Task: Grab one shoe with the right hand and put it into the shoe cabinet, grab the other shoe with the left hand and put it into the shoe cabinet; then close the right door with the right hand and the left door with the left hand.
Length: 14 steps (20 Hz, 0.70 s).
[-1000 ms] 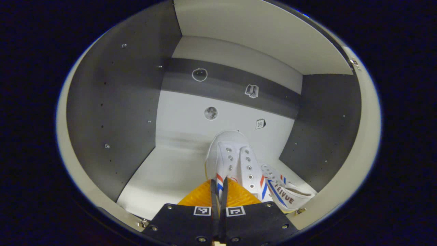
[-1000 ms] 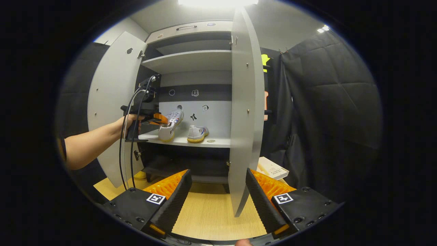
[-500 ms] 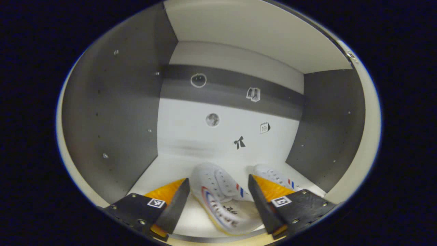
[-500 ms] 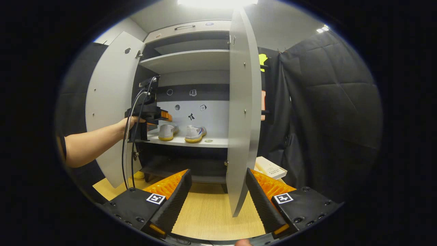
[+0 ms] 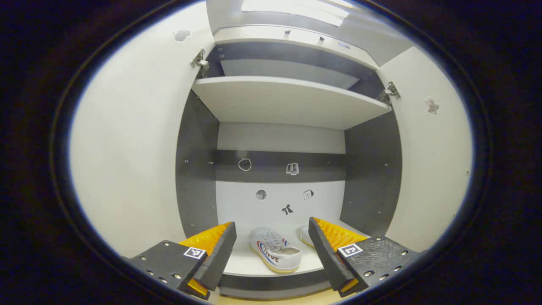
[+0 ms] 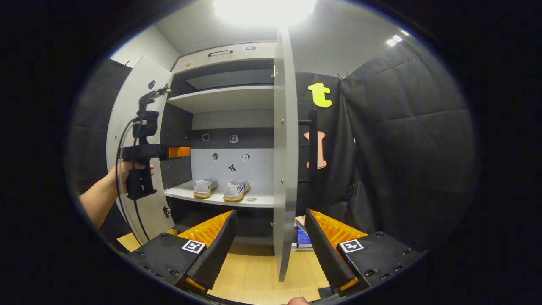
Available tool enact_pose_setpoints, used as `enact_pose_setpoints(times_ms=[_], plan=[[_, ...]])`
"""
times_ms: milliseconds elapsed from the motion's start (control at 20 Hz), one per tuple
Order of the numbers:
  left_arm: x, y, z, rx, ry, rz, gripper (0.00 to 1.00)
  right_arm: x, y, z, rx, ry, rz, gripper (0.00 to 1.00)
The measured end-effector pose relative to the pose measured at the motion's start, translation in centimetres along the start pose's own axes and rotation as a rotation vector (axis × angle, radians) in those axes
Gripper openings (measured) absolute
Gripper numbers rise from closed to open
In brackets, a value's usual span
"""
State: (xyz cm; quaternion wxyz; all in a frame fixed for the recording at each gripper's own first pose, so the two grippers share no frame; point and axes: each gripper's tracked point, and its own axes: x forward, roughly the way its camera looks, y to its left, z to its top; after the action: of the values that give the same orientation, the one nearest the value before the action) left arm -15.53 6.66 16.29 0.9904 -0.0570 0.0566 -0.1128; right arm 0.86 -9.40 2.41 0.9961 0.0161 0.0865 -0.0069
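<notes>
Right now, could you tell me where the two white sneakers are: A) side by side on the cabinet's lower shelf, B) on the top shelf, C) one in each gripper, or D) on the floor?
A: both white sneakers rest on the lower shelf, with both doors open.

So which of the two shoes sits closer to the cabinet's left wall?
The left shoe, nearest the open left door; the other shoe sits toward the shelf's middle.

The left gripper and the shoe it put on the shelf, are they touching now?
Apart. In the right gripper view the left gripper hangs open, well above and left of the shoe on the shelf, with clear space between.
</notes>
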Motion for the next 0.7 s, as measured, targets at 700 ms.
enact_pose_setpoints(times_ms=[700], plan=[[-14.2,-1.1,-2.5,0.02,0.048,-0.035,0.99,1.1,-11.0,4.6,0.037,-0.071,-0.231,0.99]])
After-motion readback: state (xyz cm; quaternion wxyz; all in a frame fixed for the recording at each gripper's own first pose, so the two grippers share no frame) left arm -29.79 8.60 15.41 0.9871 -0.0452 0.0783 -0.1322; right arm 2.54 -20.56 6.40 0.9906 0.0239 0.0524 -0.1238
